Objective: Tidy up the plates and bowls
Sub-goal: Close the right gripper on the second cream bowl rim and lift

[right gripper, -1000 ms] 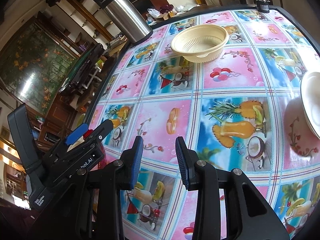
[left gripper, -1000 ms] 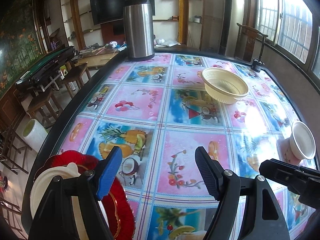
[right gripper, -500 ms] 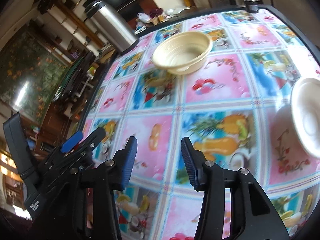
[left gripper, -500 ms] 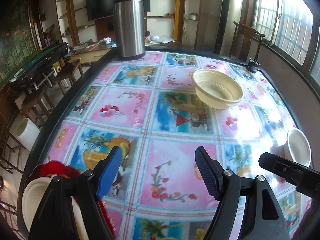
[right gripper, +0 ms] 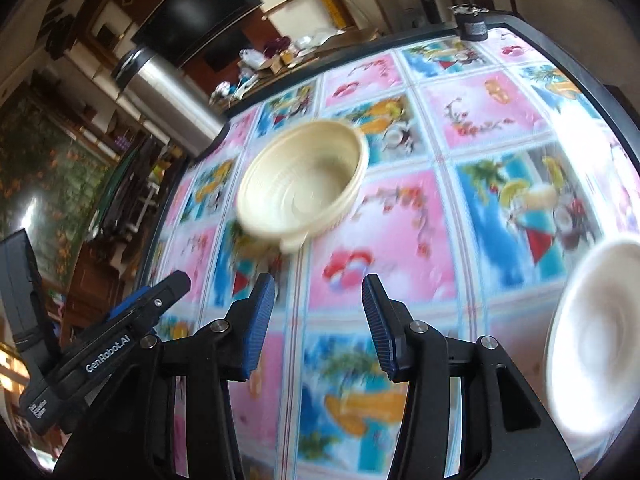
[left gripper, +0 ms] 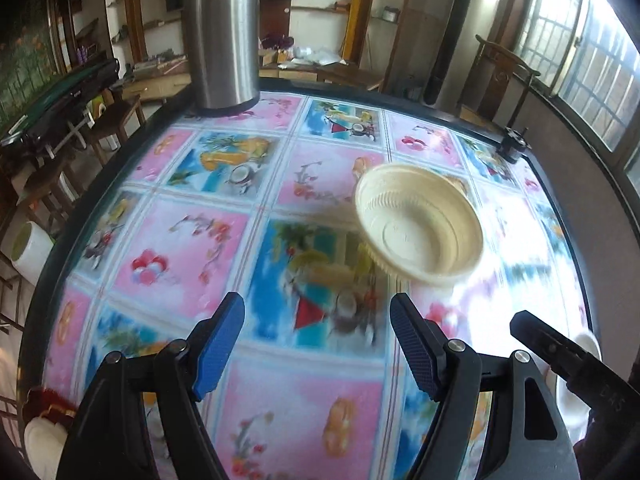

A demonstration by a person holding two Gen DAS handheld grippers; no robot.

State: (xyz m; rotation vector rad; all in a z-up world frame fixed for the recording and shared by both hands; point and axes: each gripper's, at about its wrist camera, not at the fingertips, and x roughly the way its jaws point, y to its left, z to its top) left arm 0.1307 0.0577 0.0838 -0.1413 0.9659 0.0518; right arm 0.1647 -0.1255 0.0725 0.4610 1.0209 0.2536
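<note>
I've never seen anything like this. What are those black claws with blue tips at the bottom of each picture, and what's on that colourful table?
There is no robot here: a person holds a two-finger gripper in each hand, and each one carries a wide-angle camera looking forward along its fingers. One picture comes from the left gripper, the other from the right gripper. Both are open and hold nothing.

Below them is a table with a glossy fruit-patterned cloth. On it stand a ribbed cream plastic bowl, a small white bowl near the right edge, a tall steel thermos jug at the far side, and white dishes on a red plate at the near left corner. The blur comes from motion.
</note>
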